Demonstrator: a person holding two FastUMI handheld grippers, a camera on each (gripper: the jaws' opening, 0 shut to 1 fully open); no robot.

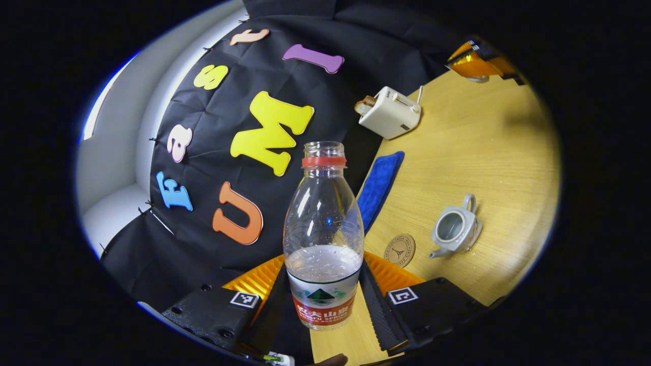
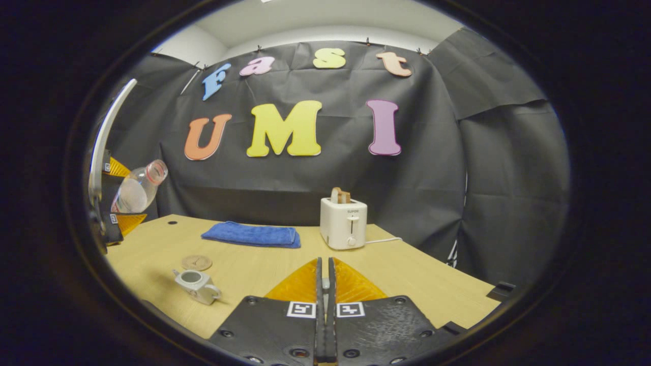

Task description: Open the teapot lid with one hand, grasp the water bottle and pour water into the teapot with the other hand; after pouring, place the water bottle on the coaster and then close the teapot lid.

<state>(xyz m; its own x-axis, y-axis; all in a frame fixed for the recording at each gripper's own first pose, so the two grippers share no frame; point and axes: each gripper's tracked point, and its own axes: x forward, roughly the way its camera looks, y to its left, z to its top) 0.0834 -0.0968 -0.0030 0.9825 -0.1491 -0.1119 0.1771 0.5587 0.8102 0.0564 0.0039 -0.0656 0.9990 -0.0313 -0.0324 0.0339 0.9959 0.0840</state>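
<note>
My left gripper (image 1: 322,264) is shut on a clear, uncapped water bottle (image 1: 323,213) with a red neck ring, about a third full. The right gripper view shows that bottle (image 2: 138,187) held high above the table's left end and tilted. The small grey teapot (image 1: 454,230) stands on the wooden table with its mouth open and no lid on it; it also sits low left in the right gripper view (image 2: 196,284). A round brown coaster (image 1: 400,250) lies beside it. My right gripper (image 2: 324,260) is shut, nothing visible between its fingers.
A folded blue cloth (image 2: 252,235) lies near the back wall. A white toaster (image 2: 343,222) with bread in it stands to its right, its cord trailing away. The wooden table (image 2: 407,284) ends close on the right.
</note>
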